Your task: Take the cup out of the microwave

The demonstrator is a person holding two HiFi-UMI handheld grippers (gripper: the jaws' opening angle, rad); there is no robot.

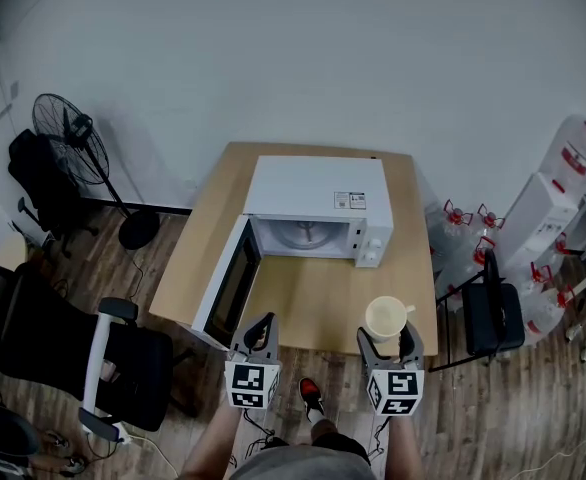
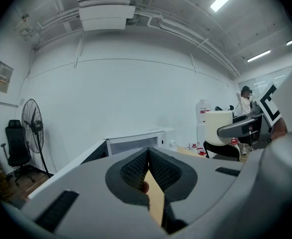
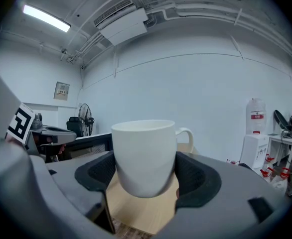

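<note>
A white cup point(image 1: 386, 318) with a handle is held upright above the table's front right edge, outside the microwave. My right gripper point(image 1: 389, 335) is shut on the cup point(image 3: 145, 156), its dark pads pressing both sides. The white microwave point(image 1: 318, 211) sits at the back of the wooden table point(image 1: 303, 303); its door point(image 1: 225, 286) hangs wide open to the left and the glass turntable inside is bare. My left gripper point(image 1: 256, 334) hovers near the front edge by the open door, jaws shut with nothing between them point(image 2: 148, 168).
A black office chair point(image 1: 83, 353) stands at the front left and a floor fan point(image 1: 68, 128) behind it. A black chair point(image 1: 493, 313), several water bottles point(image 1: 458, 230) and a dispenser point(image 1: 563, 183) crowd the right side. A person stands far right in the left gripper view.
</note>
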